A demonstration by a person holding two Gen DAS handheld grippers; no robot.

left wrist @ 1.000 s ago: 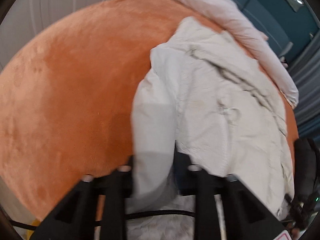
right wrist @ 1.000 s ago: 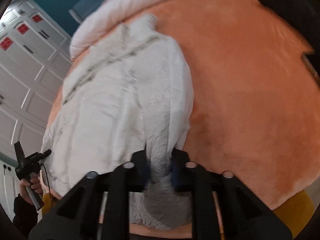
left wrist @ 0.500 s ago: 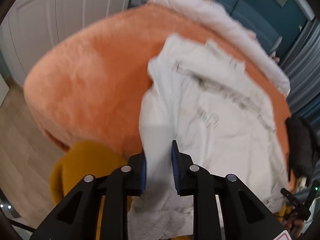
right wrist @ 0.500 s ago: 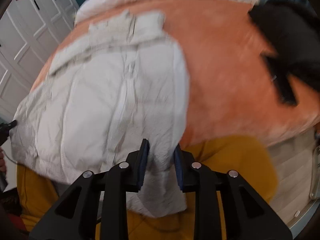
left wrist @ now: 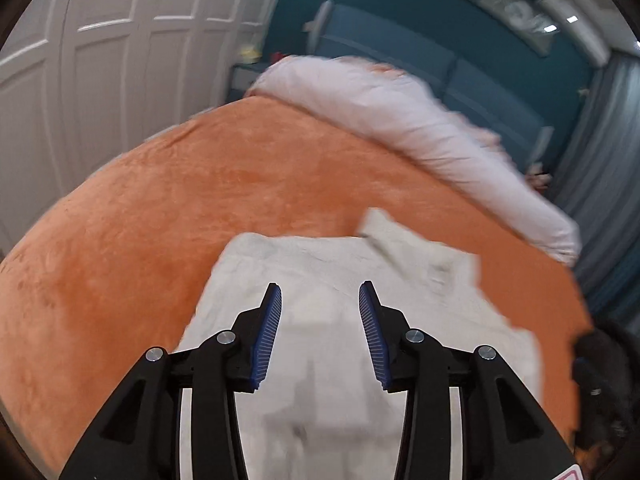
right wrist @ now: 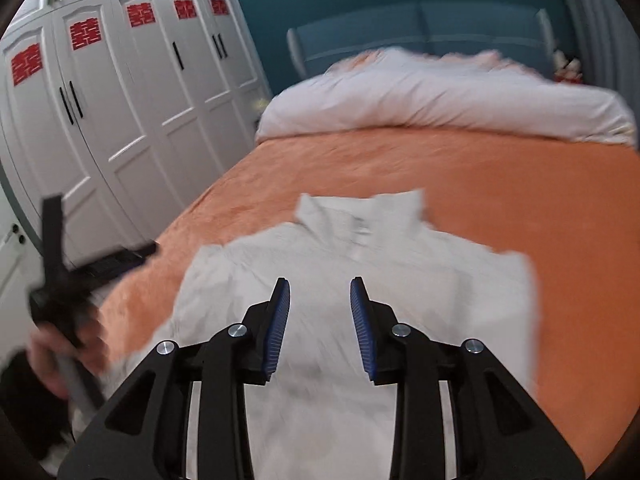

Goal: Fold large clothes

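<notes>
Orange blanket (right wrist: 500, 200) is carrying the white jacket (right wrist: 420, 280), lying flat near the foot; both the left gripper (left wrist: 320, 300) and right gripper (right wrist: 318, 296) have just been opening, nothing between them, pale duvet (right wrist: 440, 96) bunching beyond

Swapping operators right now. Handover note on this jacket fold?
Left gripper: open, nothing between the pads, jaws have just been opening.
Right gripper: open, empty, also just opened.
White jacket: lying on the orange bed cover, collar toward the pillows, both grips let go.
Done: jacket spread out, roughly flat.
Left: sleeves and body do not look folded yet; the near hem is hidden by the grippers.
</notes>
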